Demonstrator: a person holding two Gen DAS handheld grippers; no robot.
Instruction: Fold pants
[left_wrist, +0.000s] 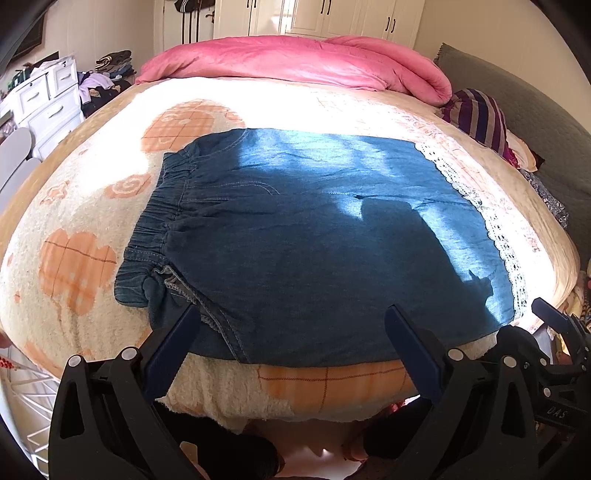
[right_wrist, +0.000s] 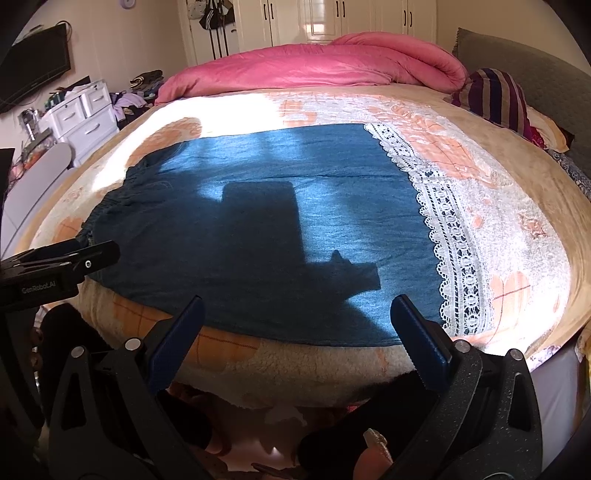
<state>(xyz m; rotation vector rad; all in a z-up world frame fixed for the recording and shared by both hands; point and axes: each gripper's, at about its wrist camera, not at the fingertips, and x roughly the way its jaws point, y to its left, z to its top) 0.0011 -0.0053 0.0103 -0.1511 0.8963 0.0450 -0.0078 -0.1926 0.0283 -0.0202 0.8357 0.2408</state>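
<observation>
Blue denim pants (left_wrist: 314, 236) with a white lace hem (left_wrist: 476, 210) lie flat on the bed, elastic waistband (left_wrist: 155, 221) to the left, hem to the right. They also show in the right wrist view (right_wrist: 266, 236), with the lace hem (right_wrist: 447, 229). My left gripper (left_wrist: 291, 332) is open and empty, hovering over the near edge of the pants by the waist end. My right gripper (right_wrist: 295, 325) is open and empty over the near edge by the hem end. The right gripper shows at the left view's right edge (left_wrist: 554, 325); the left gripper shows at the right view's left edge (right_wrist: 66, 262).
The bed carries a cream blanket with orange hearts (left_wrist: 74, 269). A pink duvet (left_wrist: 295, 62) is bunched at the far side. A striped pillow (left_wrist: 476, 114) lies at the right. White drawers (left_wrist: 44, 99) and piled clothes stand left of the bed.
</observation>
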